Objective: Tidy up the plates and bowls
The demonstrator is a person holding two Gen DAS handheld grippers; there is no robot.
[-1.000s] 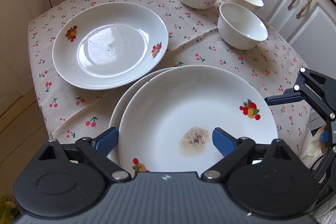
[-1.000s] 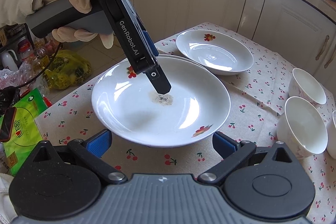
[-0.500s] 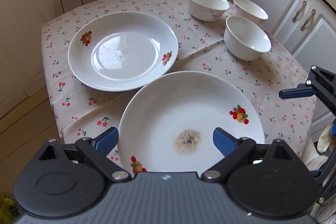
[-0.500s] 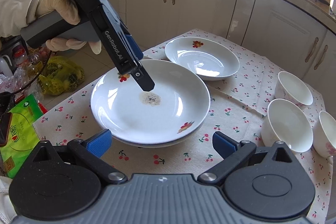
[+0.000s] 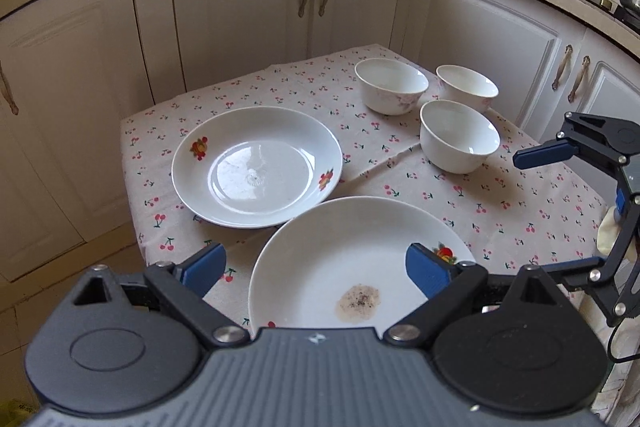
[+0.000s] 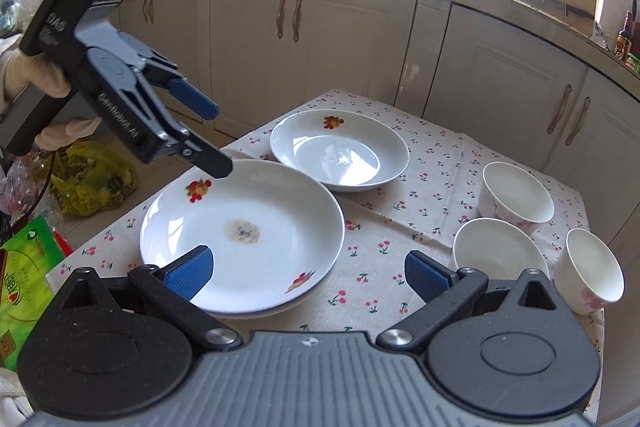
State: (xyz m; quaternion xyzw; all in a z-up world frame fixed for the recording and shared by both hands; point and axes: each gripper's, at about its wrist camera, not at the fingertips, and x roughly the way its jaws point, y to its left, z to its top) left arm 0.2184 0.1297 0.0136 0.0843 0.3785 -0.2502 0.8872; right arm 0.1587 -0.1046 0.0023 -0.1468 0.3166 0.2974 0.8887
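Note:
A white plate with a brown stain (image 5: pixel 352 267) (image 6: pixel 260 227) lies on top of a second plate, whose rim (image 6: pixel 272 311) shows beneath it. Beyond them on the cherry-print tablecloth rests a clean fruit-pattern plate (image 5: pixel 256 167) (image 6: pixel 340 151). Three white bowls (image 5: pixel 391 91) (image 5: pixel 466 87) (image 5: pixel 459 141) stand apart at the table's right side. My left gripper (image 5: pixel 314 269) (image 6: pixel 212 135) hovers open over the stained plate's rim, holding nothing. My right gripper (image 6: pixel 308 273) (image 5: pixel 560 207) is open and empty above the table's near edge, between the stack and the bowls.
The small table (image 5: pixel 520 211) is hemmed in by cream cabinets (image 5: pixel 248 11) at the back and right. A gloved hand (image 6: pixel 44 75) holds the left gripper. A yellow bag (image 6: pixel 96 179) and a green packet (image 6: pixel 24 275) lie on the floor at left.
Both grippers rose and drew back from the plates. The left gripper's finger, earlier over the stain in the plate's middle, now hangs higher over its rim. The bowls and the clean plate stayed put.

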